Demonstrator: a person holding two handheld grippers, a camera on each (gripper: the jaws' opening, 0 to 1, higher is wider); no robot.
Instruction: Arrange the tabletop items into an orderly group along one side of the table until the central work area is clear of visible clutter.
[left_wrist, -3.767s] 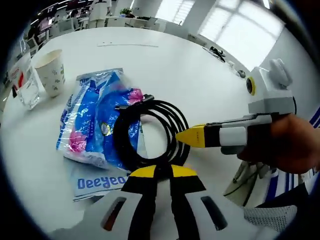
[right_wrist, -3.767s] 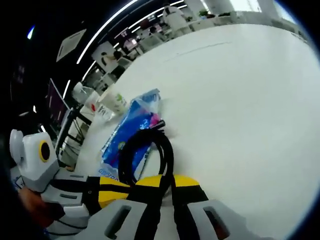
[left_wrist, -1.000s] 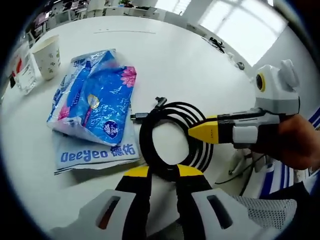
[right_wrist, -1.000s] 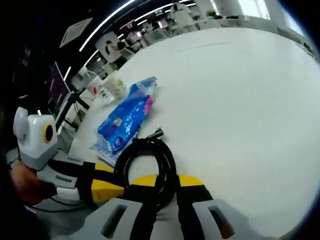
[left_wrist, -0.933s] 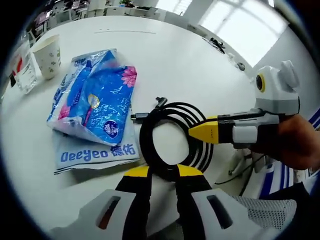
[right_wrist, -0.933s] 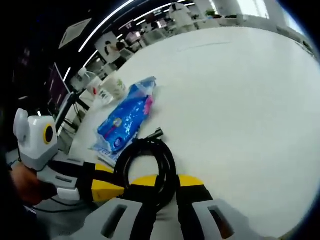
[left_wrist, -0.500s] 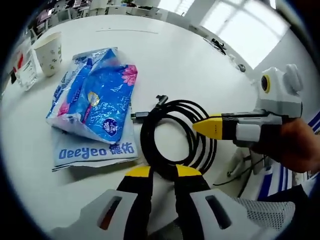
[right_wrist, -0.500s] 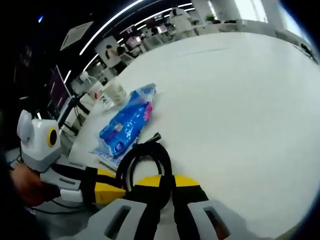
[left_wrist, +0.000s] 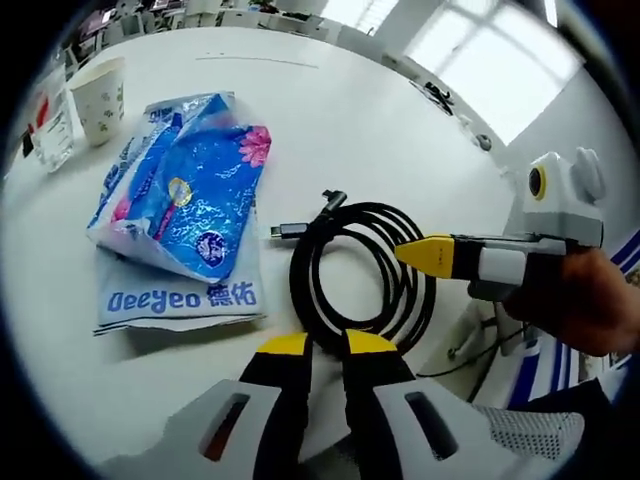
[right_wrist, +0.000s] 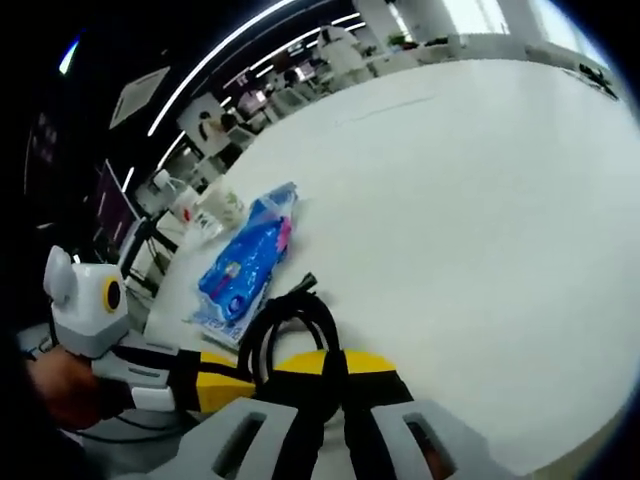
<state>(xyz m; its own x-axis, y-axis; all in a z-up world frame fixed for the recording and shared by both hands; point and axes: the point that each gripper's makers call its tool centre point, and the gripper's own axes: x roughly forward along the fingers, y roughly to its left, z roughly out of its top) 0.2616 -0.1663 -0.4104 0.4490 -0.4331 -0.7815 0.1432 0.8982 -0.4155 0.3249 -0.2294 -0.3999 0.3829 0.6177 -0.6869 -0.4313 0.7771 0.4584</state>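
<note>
Two hand-held grippers work on one coiled black cable (left_wrist: 352, 268), which lies on the white worktop (left_wrist: 330, 110) near its edge, just beside a blue plastic pack (left_wrist: 180, 195). The left hand-held gripper (left_wrist: 318, 345) has its yellow-tipped jaws drawn close together at the near side of the coil, and they look clenched on the loops there, though the contact itself is hard to make out. The right hand-held gripper (right_wrist: 330, 362) is clamped on the far side of the same coil, with the black strands running between its jaws in the right gripper view. Holding the coil at two opposite points probably keeps the loops from springing apart while it is set down as a tidy bundle. The cable's plug ends (left_wrist: 305, 218) stick out toward the pack. That pack rests on top of a flat white packet (left_wrist: 180, 298) printed in blue, so the two already form a stack. Farther along the same side stand a paper cup (left_wrist: 102, 95) and a clear container (left_wrist: 50, 120); I cannot tell what, if anything, either holds. The middle of the worktop looks bare, so grouping seems well advanced.
</note>
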